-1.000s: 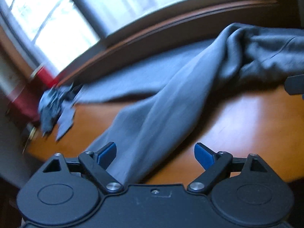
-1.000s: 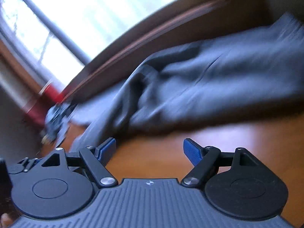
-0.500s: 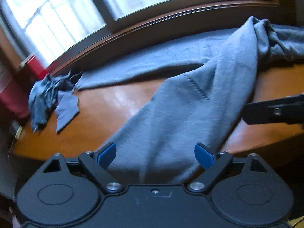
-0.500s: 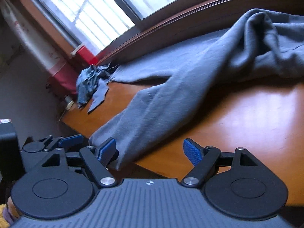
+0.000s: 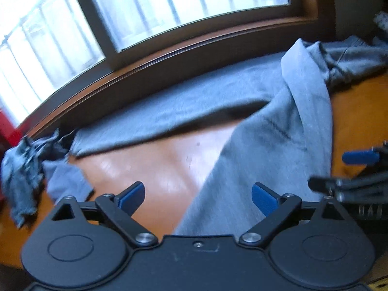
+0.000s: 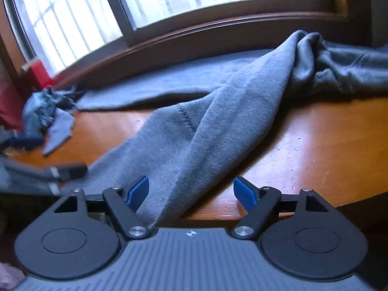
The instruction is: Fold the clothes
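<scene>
A grey garment (image 5: 266, 145) lies across the orange wooden table (image 5: 157, 160), one long part running along the window side, another draping toward me over the near edge; it also shows in the right wrist view (image 6: 213, 126). My left gripper (image 5: 197, 195) is open, with the cloth's lower end between and below its jaws. My right gripper (image 6: 191, 192) is open, the cloth's hanging end passing between its jaws. The right gripper shows at the right of the left wrist view (image 5: 351, 169). The left gripper shows at the left of the right wrist view (image 6: 48, 155).
A small crumpled grey-blue cloth (image 5: 26, 169) lies at the table's left end, also in the right wrist view (image 6: 46, 116). A red object (image 6: 38, 75) stands by the window sill (image 5: 169, 55). The table's near edge (image 6: 315, 206) is just ahead of the right gripper.
Both grippers have shifted along the table's near edge and now face the hanging end of the garment side by side. Both have stayed open.
</scene>
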`<control>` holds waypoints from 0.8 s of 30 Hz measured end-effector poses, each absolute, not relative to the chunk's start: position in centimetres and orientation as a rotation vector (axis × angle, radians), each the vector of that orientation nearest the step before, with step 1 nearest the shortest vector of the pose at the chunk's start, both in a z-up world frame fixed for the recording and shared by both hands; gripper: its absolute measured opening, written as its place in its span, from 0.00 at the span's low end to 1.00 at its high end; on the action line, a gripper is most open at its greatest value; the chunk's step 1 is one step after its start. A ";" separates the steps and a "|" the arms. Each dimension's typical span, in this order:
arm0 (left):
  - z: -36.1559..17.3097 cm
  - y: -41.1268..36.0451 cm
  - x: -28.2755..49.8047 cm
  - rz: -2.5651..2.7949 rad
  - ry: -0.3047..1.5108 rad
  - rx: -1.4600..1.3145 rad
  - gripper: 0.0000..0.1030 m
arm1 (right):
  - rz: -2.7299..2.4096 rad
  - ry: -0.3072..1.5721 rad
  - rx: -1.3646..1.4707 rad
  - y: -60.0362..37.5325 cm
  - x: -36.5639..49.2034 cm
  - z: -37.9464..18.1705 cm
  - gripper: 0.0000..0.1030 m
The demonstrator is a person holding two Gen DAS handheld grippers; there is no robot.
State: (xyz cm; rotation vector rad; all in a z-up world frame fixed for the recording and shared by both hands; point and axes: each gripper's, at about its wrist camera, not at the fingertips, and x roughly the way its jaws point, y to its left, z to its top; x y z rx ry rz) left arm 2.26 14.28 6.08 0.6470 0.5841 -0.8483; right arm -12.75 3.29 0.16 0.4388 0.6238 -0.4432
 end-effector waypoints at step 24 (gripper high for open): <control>7.2 13.8 27.0 -1.104 0.530 0.681 0.92 | -0.480 0.139 0.444 -5.4 11.8 9.2 0.19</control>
